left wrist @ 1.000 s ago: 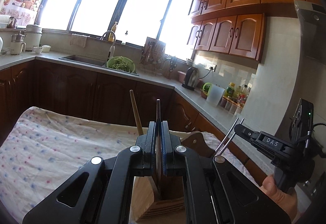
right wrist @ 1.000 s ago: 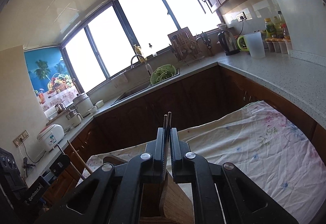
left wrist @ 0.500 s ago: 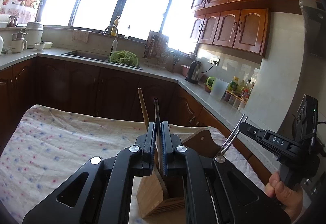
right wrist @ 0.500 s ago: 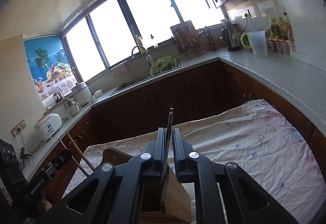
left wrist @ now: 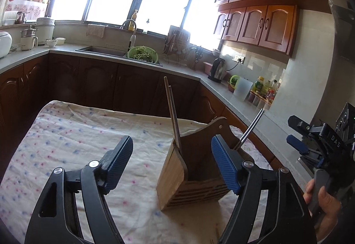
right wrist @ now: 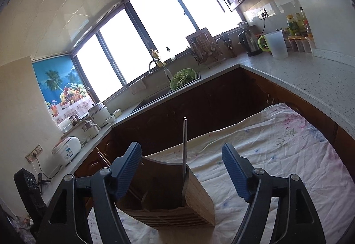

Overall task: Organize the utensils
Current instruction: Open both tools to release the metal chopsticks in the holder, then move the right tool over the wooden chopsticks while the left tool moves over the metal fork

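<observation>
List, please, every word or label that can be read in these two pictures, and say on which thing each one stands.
"DAS": on the right gripper, seen from the left wrist.
Rice cooker label: too small to read.
Bottles labels: blurred, not readable.
No other text is readable.

A worktop (left wrist: 66,133) covered by a rumpled white cloth (left wrist: 73,144) printed with small pink and blue flecks carries the things. Standing directly on the cloth is a wooden utensil holder (left wrist: 195,168), a slatted box with a raised curved back. In the left wrist view it stands between the jaws, close against the right-hand one. In the right wrist view the holder (right wrist: 168,197) stands between the jaws, nearer the left-hand one, with bare cloth (right wrist: 277,150) spreading beyond the right-hand jaw.
</observation>
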`<state>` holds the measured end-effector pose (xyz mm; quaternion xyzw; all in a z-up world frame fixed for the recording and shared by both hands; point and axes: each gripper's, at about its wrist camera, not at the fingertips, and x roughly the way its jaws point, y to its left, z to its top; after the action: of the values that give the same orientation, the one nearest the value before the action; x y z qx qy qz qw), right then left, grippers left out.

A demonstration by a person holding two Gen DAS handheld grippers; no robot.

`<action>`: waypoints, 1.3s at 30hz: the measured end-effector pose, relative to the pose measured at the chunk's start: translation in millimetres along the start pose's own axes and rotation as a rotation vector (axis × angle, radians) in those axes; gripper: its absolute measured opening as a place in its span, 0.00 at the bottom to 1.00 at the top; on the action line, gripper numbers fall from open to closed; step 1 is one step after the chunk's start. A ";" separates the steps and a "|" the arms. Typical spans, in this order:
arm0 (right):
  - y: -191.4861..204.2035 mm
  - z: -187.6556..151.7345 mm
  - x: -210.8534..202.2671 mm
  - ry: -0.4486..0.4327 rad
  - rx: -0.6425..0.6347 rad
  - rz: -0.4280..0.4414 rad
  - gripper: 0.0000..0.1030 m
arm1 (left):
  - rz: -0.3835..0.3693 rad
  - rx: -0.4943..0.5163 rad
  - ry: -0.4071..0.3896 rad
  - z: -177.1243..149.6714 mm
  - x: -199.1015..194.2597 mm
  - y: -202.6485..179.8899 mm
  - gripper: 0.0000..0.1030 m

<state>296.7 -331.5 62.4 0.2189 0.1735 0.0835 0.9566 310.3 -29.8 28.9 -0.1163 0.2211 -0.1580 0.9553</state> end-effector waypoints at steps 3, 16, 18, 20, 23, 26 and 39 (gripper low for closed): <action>0.5 -10.3 -17.0 0.013 0.002 0.007 0.97 | 0.010 0.004 0.018 -11.1 -18.8 2.0 0.86; 12.7 -73.6 -92.7 0.114 -0.062 -0.017 0.97 | 0.020 0.014 0.121 -67.2 -91.9 1.2 0.87; 13.6 -81.2 -102.8 0.122 -0.068 -0.025 0.97 | 0.021 0.010 0.133 -76.1 -99.9 1.5 0.87; 14.5 -89.0 -112.0 0.130 -0.075 -0.030 0.97 | 0.023 0.006 0.140 -83.9 -106.9 2.2 0.87; 15.0 -101.4 -122.7 0.144 -0.091 -0.052 0.97 | 0.027 -0.001 0.162 -94.8 -114.0 3.2 0.87; 13.7 -115.2 -133.4 0.154 -0.097 -0.078 0.97 | 0.031 -0.004 0.177 -105.7 -120.0 3.4 0.87; -3.1 -152.1 -139.8 0.237 -0.096 -0.144 0.97 | 0.041 -0.002 0.278 -142.3 -116.3 3.7 0.87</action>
<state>111.5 -308.0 -26.1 0.1483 0.2964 0.0480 0.9423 146.7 -7.0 -51.9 -0.0898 0.3538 -0.1526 0.9184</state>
